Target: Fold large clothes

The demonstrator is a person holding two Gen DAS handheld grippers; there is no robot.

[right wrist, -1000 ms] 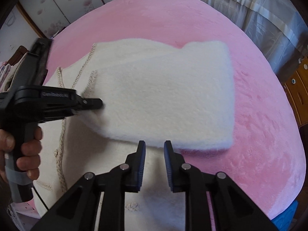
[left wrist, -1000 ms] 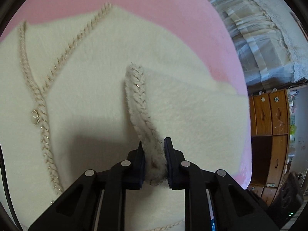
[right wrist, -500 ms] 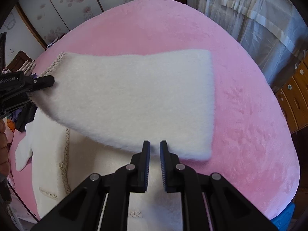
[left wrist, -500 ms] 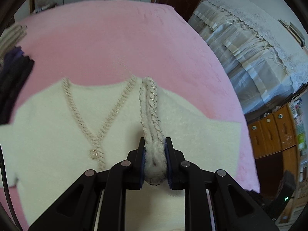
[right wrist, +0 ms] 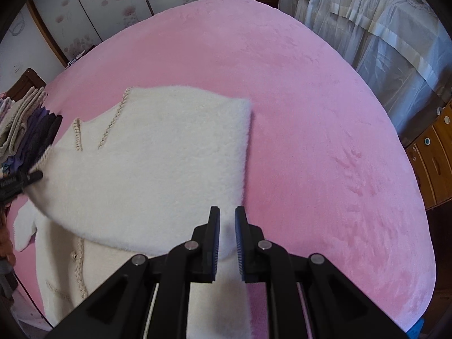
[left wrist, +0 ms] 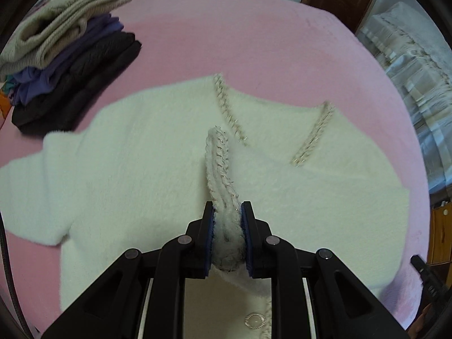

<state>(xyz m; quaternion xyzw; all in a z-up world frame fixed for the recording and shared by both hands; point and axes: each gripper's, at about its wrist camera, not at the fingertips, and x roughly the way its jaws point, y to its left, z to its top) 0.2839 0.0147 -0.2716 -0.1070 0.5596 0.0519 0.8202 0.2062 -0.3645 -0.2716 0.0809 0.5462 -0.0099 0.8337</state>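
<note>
A white fuzzy cardigan (left wrist: 141, 183) with braided trim lies on the pink bed cover (left wrist: 254, 42). My left gripper (left wrist: 228, 206) is shut on a stretch of the braided trim (left wrist: 217, 155), holding that front edge up off the garment. In the right wrist view the lifted front panel of the cardigan (right wrist: 155, 169) stretches from the left gripper (right wrist: 28, 179) at the far left to my right gripper (right wrist: 227, 212). The right jaws stand close together with white fabric filling the gap at the panel's near folded edge.
A stack of folded clothes (left wrist: 70, 56) in beige, purple and black sits at the bed's far left corner (right wrist: 25, 124). Pale curtains (right wrist: 367, 28) and wooden drawers (right wrist: 432, 147) stand to the right of the bed. Flowered sliding doors (right wrist: 99, 5) are behind.
The left gripper has carried the braided edge leftward, pulling the panel across the cardigan; the clothes stack has come into its view. The right jaws have narrowed onto the fabric.
</note>
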